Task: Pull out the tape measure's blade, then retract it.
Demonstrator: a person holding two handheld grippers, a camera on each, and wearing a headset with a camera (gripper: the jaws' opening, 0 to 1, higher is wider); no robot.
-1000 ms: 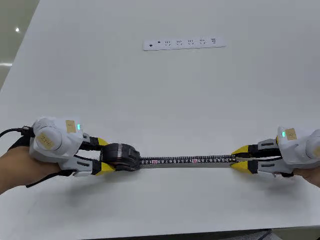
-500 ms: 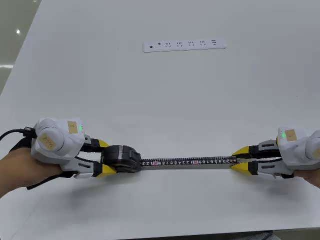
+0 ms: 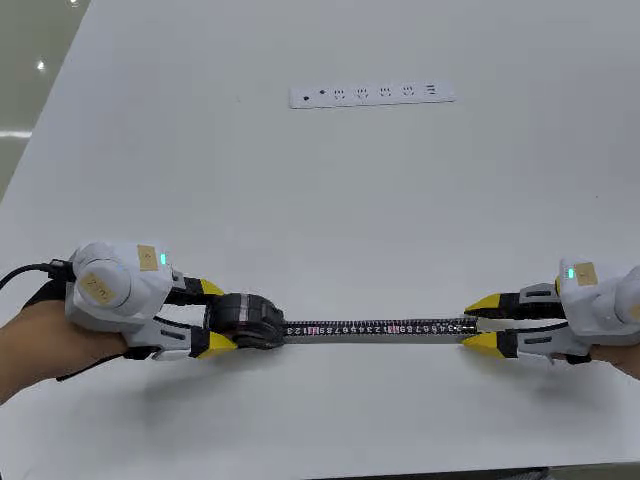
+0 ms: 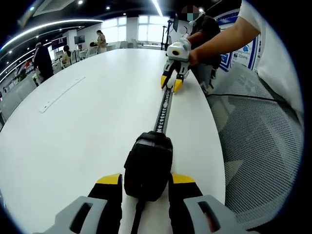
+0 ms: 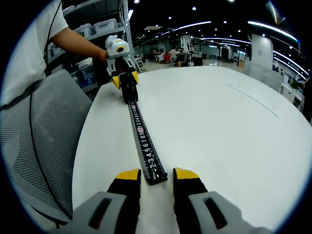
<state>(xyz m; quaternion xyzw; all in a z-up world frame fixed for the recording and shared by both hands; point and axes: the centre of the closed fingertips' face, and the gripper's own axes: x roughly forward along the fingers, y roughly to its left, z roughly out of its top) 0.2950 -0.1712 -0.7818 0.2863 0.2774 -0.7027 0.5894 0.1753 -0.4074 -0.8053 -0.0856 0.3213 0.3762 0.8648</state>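
Note:
A black tape measure (image 3: 245, 318) lies on the white table (image 3: 330, 210), with my left gripper (image 3: 214, 316) shut on its case. In the left gripper view the case (image 4: 148, 165) sits between the yellow fingertips. The blade (image 3: 380, 328) runs flat along the table to the right, numbers facing up. Its end lies between the fingertips of my right gripper (image 3: 482, 324), which stands open with small gaps on both sides of the blade (image 5: 142, 141). Across the table, the right gripper view takes in the left gripper (image 5: 124, 80) and the case (image 5: 128, 90).
A white power strip (image 3: 372, 94) lies at the far side of the table. The near table edge runs just below both grippers. A grey mesh chair (image 4: 253, 146) stands beside the table, close to the person's body.
The right gripper's jaws have spread slightly around the blade end. The blade stays pulled out to the same length. The left gripper still holds the case.

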